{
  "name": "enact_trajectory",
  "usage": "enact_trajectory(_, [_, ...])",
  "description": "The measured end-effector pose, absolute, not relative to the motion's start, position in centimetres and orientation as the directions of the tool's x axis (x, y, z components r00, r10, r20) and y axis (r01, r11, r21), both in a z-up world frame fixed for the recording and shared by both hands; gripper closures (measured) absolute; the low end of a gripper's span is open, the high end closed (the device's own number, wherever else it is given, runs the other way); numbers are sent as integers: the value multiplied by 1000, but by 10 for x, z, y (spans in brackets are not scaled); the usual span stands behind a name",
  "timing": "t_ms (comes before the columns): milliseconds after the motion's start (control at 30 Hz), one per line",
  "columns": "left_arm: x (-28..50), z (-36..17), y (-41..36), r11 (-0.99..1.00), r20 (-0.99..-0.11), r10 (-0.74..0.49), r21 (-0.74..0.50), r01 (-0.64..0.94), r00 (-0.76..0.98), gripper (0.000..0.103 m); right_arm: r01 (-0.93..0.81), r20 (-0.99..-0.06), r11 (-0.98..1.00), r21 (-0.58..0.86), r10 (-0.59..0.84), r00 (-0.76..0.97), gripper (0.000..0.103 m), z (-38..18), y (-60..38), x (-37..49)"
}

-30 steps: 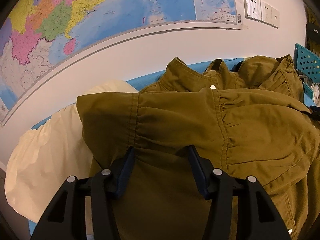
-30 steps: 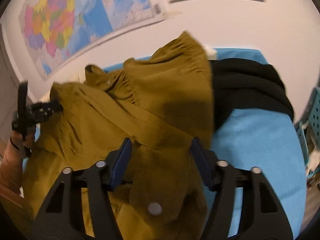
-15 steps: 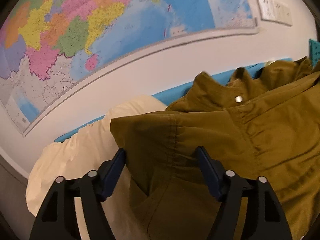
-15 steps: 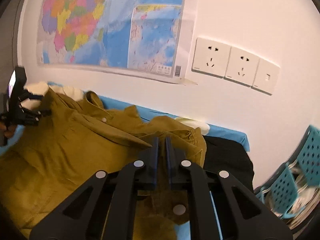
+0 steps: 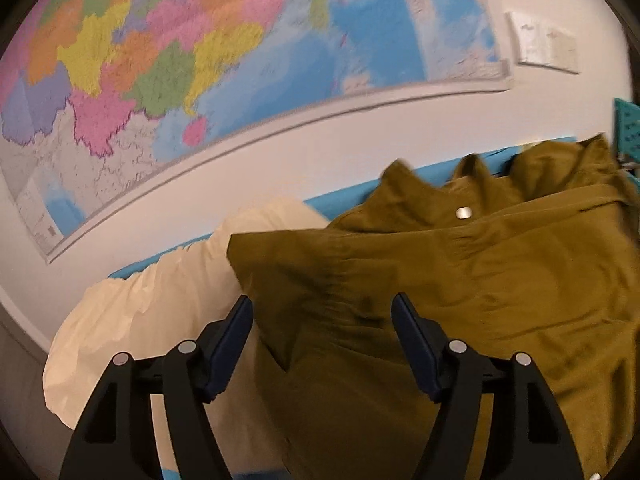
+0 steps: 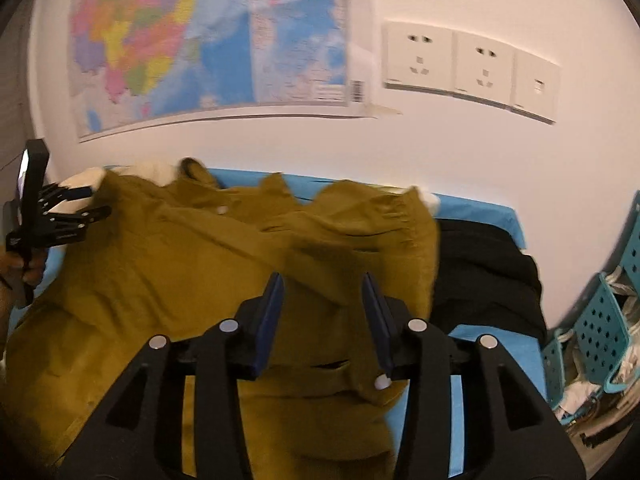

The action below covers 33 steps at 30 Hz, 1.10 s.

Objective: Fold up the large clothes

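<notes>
Our right gripper (image 6: 323, 316) has just reopened off the olive jacket (image 6: 192, 264); our left gripper (image 5: 322, 334) stays wide, both empty above it. The jacket lies lengthwise along the blue bed (image 6: 476, 212), collar toward the wall. Only the right view shows the black garment (image 6: 488, 268); the left shows the cream pillow (image 5: 160, 300).

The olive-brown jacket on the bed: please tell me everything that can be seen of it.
The olive-brown jacket looks like matte woven cotton, with a collar, gathered seams and metal snap buttons. It lies crumpled, partly folded over itself, on the blue bed sheet. It overlaps a cream pillow and touches a black garment. No gripper pads press on it.
</notes>
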<state>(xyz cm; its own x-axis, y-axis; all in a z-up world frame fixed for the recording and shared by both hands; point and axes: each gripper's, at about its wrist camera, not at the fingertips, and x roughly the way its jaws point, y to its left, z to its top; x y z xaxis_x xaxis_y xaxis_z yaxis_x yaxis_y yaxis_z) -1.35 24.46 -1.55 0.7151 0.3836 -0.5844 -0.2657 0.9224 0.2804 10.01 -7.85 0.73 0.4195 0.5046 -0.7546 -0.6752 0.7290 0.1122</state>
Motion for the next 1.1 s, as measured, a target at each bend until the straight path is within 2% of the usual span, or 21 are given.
enact_trajectory(267, [-26,-17,217,949,-602,302,264,-173,739,34,-739,-797,663,123,510,325,63,-15,-47,93])
enact_trajectory(400, [-21,-30,222,942,-627,325,279,-186,708,34,-745,-836,659,99,461,297,64,-41,-31,105])
enact_trajectory(467, [-15,-39,229,936,-645,344,287,-201,682,35,-743,-855,666,67,422,302,70,-57,-25,112])
enact_trajectory(533, [-8,-51,235,926,-663,374,303,-224,648,37,-731,-865,674,104,425,269,69,-69,-24,121])
enact_trajectory(600, [-7,-55,237,924,-664,379,307,-228,645,37,-725,-862,680,112,429,270,69,-67,-25,120])
enact_trajectory(700, [-10,-51,233,924,-654,378,307,-227,655,37,-726,-851,681,96,435,294,62,-53,-29,109])
enact_trajectory(833, [-21,-42,231,934,-642,352,283,-216,681,37,-736,-822,666,120,482,303,61,-30,-40,97])
enact_trajectory(967, [-36,-34,222,940,-629,331,282,-190,703,36,-772,-805,614,165,535,254,59,-15,-43,76])
enact_trajectory(1100, [-49,-37,215,951,-640,292,271,-146,710,36,-821,-834,549,155,518,190,59,-26,-28,60])
